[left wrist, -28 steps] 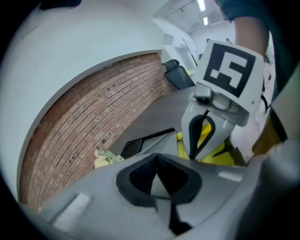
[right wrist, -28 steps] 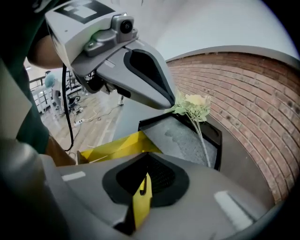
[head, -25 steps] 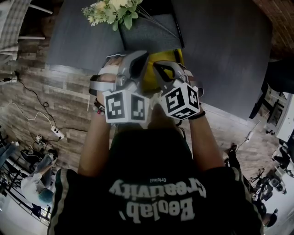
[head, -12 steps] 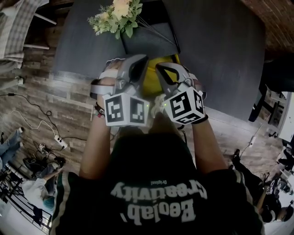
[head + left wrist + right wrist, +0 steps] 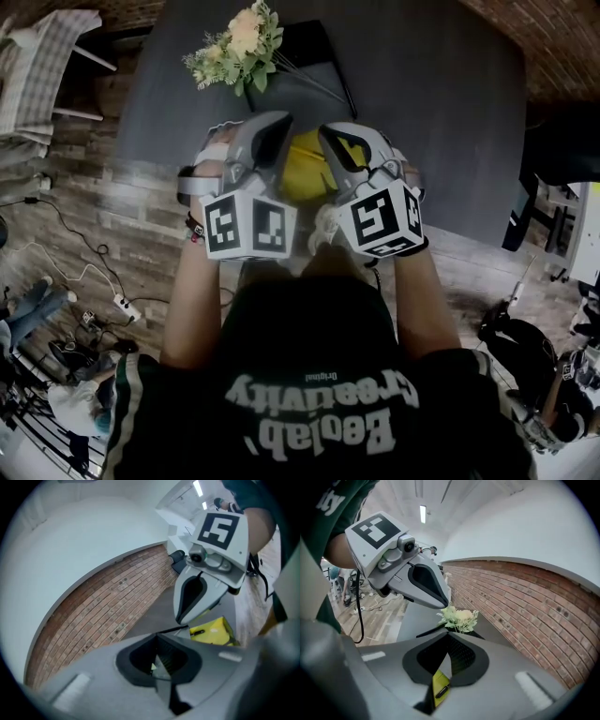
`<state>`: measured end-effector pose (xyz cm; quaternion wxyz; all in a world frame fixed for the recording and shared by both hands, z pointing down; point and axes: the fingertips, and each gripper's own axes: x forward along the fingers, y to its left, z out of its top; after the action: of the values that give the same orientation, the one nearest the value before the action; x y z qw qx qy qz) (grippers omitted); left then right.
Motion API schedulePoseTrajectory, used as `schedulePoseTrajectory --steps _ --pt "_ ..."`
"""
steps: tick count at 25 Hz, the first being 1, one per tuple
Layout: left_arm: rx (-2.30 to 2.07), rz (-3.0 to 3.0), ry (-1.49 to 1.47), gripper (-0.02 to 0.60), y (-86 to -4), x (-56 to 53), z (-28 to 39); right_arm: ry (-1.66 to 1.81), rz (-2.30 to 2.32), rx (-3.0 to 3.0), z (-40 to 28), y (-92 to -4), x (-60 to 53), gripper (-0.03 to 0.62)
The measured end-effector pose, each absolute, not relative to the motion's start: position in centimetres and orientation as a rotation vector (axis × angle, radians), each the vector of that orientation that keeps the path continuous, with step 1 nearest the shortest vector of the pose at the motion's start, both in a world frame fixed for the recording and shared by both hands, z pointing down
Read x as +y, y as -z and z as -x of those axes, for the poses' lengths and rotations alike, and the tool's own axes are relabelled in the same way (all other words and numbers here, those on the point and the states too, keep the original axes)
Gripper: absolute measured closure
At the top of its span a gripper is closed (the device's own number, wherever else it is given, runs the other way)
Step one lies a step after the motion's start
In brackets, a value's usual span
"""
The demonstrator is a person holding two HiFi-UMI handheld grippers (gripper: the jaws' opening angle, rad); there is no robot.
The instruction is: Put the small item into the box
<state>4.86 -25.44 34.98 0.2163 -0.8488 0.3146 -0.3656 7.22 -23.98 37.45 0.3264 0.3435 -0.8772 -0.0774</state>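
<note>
Yellow box [image 5: 305, 169] sits on the dark grey tabletop [image 5: 441, 103], showing between the tips of the two grippers. The left gripper [image 5: 157, 635] and the right gripper [image 5: 448, 634] both have their jaws pressed together, holding nothing. A small black item [image 5: 198, 632] appears to lie on the yellow surface. Judged from this, one gripper should spread its jaws before descending squarely over the item.
</note>
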Motion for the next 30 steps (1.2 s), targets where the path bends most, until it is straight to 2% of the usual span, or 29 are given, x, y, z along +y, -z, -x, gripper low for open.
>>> schedulePoseTrajectory --steps 30 --pt "0.916 2.213 0.831 0.580 -23.8 -24.0 -4.6 0.484 -1.084 -2.308 -6.7 -24.2 -23.6 0.589"
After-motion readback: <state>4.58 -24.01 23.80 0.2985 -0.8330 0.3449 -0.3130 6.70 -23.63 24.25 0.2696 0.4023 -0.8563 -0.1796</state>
